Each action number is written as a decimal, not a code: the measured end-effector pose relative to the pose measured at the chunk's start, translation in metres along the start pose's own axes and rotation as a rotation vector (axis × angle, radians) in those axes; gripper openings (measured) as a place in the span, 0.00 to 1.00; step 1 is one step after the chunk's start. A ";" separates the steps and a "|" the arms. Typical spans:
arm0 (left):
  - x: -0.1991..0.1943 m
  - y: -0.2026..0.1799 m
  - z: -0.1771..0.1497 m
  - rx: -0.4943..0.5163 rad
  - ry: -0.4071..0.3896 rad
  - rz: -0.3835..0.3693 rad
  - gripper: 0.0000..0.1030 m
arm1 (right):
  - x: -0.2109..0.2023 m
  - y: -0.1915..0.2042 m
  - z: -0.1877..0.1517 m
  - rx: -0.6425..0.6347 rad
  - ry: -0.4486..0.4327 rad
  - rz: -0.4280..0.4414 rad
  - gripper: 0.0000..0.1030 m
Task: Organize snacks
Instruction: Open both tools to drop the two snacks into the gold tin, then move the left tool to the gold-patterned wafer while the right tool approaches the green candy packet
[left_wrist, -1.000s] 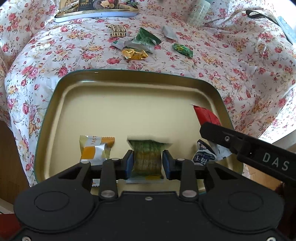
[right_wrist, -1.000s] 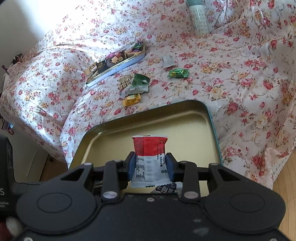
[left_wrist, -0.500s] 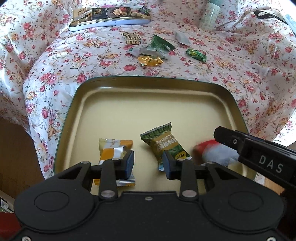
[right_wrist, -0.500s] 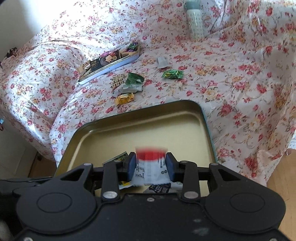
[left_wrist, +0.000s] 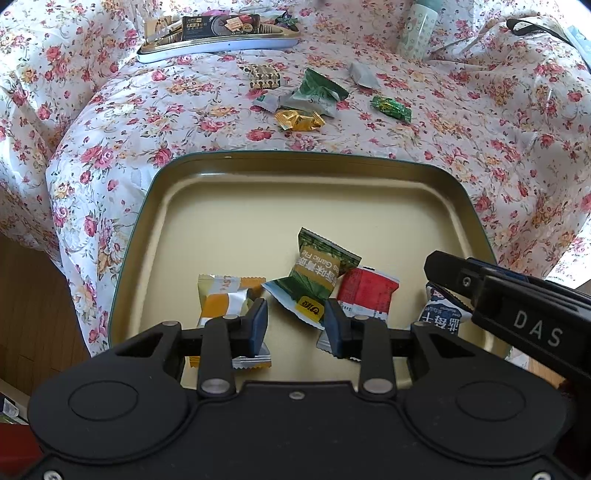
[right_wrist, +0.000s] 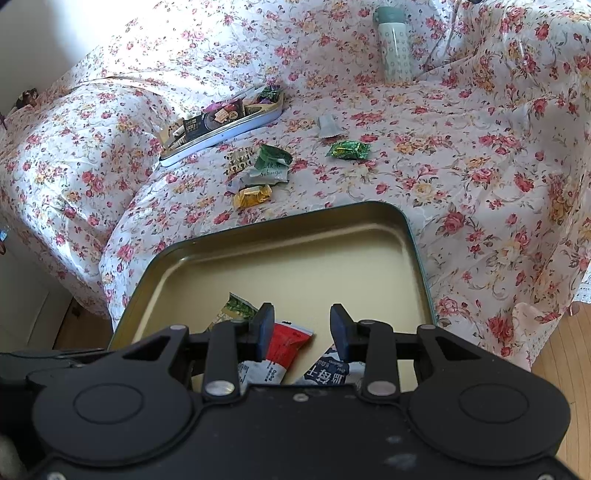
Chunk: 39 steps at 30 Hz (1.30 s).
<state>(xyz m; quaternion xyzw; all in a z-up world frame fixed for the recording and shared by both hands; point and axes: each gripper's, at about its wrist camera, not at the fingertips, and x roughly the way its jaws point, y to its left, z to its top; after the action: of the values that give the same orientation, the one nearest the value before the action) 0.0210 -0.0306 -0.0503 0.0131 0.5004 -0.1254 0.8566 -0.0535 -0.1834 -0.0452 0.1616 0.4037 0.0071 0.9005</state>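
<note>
Here, floral rose-print cloth (left_wrist: 461, 122) covers desk. Gold rectangular metal tray with green rim (left_wrist: 258, 206) sits on it, near edge. Inside tray, near side: orange-white snack packet (left_wrist: 221, 299), green garlic-pea packet (left_wrist: 317, 273), red-white packet (left_wrist: 365, 291), blue-white packet (right_wrist: 328, 371). Left gripper (left_wrist: 295, 321) fingers released, gripping nothing. Right gripper (right_wrist: 301, 328) fingers likewise parted, empty, above packets.

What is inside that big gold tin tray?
Four wrapped snacks lie in the shallow gold tin tray: orange-and-silver packet, green garlic packet, red-and-white packet, blue-and-white packet, its right end covered.
</note>
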 end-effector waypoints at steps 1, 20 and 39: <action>0.000 0.000 0.000 0.001 0.001 -0.001 0.41 | 0.000 0.000 0.000 -0.001 0.002 0.000 0.36; -0.005 0.014 0.024 0.052 0.101 -0.099 0.41 | 0.021 -0.012 0.020 0.065 0.229 0.126 0.52; 0.006 0.031 0.133 0.178 0.004 0.098 0.43 | 0.052 -0.004 0.130 -0.108 0.282 0.073 0.55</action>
<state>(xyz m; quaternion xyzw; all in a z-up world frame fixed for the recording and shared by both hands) 0.1449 -0.0217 0.0077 0.1136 0.4876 -0.1274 0.8562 0.0761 -0.2170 -0.0028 0.1249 0.5191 0.0841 0.8413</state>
